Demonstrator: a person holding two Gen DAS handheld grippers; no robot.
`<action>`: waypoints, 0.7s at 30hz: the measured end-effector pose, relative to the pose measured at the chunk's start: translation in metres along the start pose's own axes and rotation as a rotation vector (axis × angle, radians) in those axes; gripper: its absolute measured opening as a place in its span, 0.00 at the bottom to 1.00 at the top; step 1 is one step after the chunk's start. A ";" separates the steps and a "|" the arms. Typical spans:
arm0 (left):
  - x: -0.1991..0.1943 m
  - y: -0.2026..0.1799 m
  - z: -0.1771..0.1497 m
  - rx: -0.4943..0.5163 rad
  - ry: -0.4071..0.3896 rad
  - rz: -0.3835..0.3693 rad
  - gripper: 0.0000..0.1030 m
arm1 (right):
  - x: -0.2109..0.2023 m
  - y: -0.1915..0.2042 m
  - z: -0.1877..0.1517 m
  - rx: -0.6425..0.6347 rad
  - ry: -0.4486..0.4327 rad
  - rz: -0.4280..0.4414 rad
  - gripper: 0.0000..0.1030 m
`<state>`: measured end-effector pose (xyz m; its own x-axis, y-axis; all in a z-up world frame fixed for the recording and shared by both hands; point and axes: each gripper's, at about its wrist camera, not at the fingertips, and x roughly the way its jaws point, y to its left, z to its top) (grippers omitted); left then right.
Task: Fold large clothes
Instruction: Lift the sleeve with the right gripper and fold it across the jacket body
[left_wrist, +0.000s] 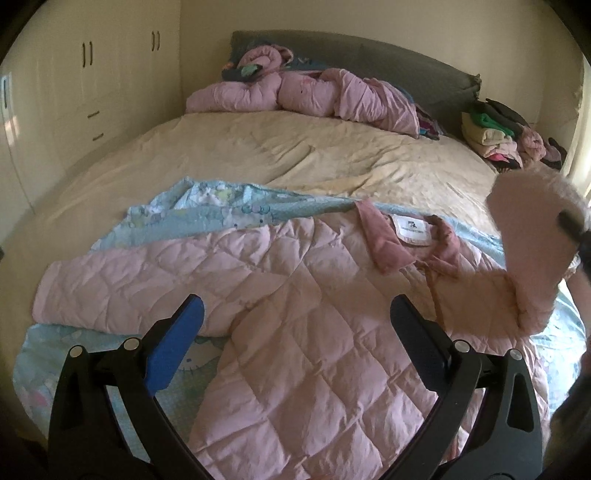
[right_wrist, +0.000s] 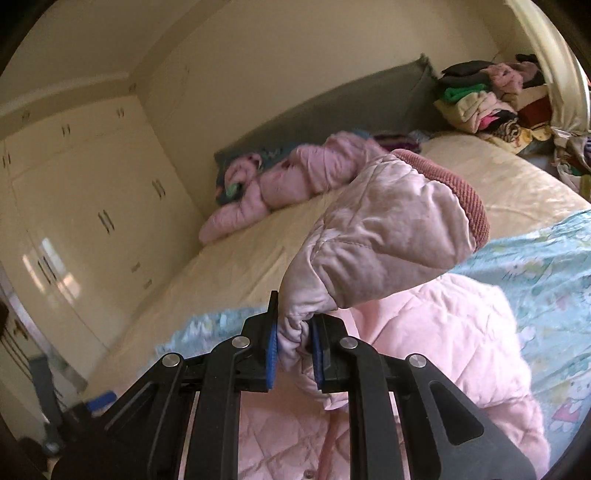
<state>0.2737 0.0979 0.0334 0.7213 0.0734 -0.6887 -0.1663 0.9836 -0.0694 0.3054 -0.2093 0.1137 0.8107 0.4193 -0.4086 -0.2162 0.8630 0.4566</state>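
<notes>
The pink quilted jacket (left_wrist: 295, 295) lies spread at the bed's (left_wrist: 258, 155) near edge. The right gripper (right_wrist: 293, 350), jaws clenched on the raised sleeve (right_wrist: 388, 229), should carry it across the chest and lay it flat; the left gripper (left_wrist: 295, 325), jaws released, could pin the body.

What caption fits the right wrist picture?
Right claw pinches the pink jacket's sleeve, lifted above the bed.

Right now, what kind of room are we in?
Most likely a bedroom at home. A large bed with a grey headboard fills the view, built-in cream wardrobes line the wall beside it, and a stack of folded clothes sits beside the headboard.
</notes>
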 end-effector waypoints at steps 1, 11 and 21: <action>0.003 0.002 -0.001 -0.007 0.007 -0.006 0.92 | 0.009 0.005 -0.009 -0.011 0.025 -0.003 0.14; 0.035 0.012 -0.014 -0.035 0.090 -0.032 0.92 | 0.091 0.016 -0.096 -0.003 0.271 -0.028 0.14; 0.060 -0.002 -0.020 -0.062 0.148 -0.138 0.92 | 0.068 0.019 -0.127 0.020 0.264 -0.026 0.67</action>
<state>0.3037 0.0966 -0.0224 0.6340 -0.0908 -0.7680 -0.1173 0.9703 -0.2115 0.2874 -0.1291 -0.0055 0.6455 0.4583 -0.6110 -0.1842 0.8698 0.4578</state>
